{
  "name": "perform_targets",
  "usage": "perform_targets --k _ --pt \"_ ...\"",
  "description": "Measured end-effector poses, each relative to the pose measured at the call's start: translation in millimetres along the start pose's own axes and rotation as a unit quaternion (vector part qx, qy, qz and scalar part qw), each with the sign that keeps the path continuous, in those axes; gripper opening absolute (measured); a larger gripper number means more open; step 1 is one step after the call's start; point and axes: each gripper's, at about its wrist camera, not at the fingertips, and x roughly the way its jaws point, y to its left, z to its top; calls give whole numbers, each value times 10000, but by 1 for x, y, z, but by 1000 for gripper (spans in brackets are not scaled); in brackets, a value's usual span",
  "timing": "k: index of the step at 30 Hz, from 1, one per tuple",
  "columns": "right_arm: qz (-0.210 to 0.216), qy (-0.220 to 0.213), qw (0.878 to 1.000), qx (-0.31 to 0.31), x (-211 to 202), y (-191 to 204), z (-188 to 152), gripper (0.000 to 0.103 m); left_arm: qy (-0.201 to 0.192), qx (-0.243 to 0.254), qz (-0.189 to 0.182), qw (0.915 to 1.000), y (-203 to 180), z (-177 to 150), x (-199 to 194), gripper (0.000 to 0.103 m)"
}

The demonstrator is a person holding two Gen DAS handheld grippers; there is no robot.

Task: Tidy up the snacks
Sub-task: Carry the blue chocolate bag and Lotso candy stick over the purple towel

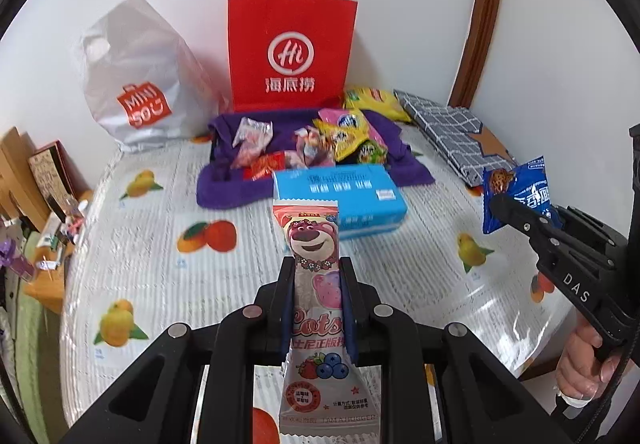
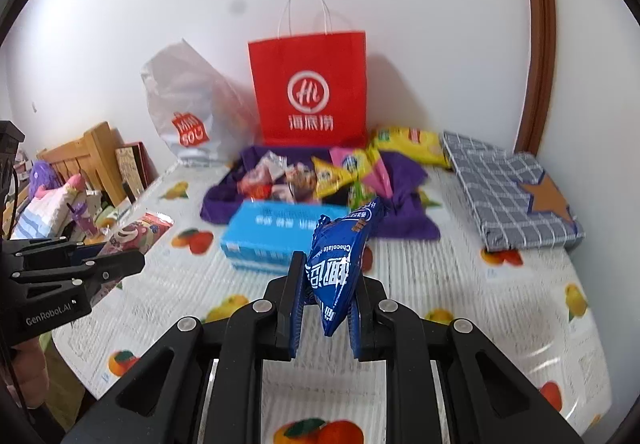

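in the left wrist view the left gripper (image 1: pixel 317 276) pinches a pink snack packet (image 1: pixel 314 284) between its two black fingers, the pads pressed on the packet's sides about midway up. the packet stands upright in the grip, its crimped top edge rising above the fingertips and its lower half hanging down between the finger bases. it shows a pink cartoon bear, pink lettering, and a strawberry with blueberries lower down. beyond it a light blue box (image 1: pixel 340 200) lies on the fruit-print cloth (image 1: pixel 168 268), and behind that a purple cloth (image 1: pixel 228 188) carries a heap of loose snack packets (image 1: pixel 340 136), before a red paper bag (image 1: pixel 290 52) and a white plastic bag (image 1: pixel 140 76). at the right edge the right gripper (image 1: pixel 496 204) holds a blue packet (image 1: pixel 516 192). in the right wrist view the right gripper (image 2: pixel 326 284) is clamped on the blue packet (image 2: pixel 340 264), which sits tilted between the fingers, its top leaning to the right above the tips and its bottom corner hanging below the pads. it is dark blue with white lettering and looks creased. at the left, the left gripper (image 2: pixel 132 256) holds out the pink snack packet (image 2: pixel 140 232) above the table.
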Motion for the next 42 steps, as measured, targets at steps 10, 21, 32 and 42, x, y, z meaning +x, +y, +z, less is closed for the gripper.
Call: perform_targets --k 10,21,32,42 --pt "12 -217 9996 -169 4 13 39 19 -234 11 209 9995 9 32 -5 19" --pt "-21 -335 9988 -347 29 24 74 19 -295 -83 382 9988 35 56 0 19" --pt "253 -313 9985 -361 55 41 98 19 -340 -133 477 9982 49 76 10 19" --pt "279 -159 9990 -310 87 42 112 19 -223 -130 498 9984 56 92 31 19"
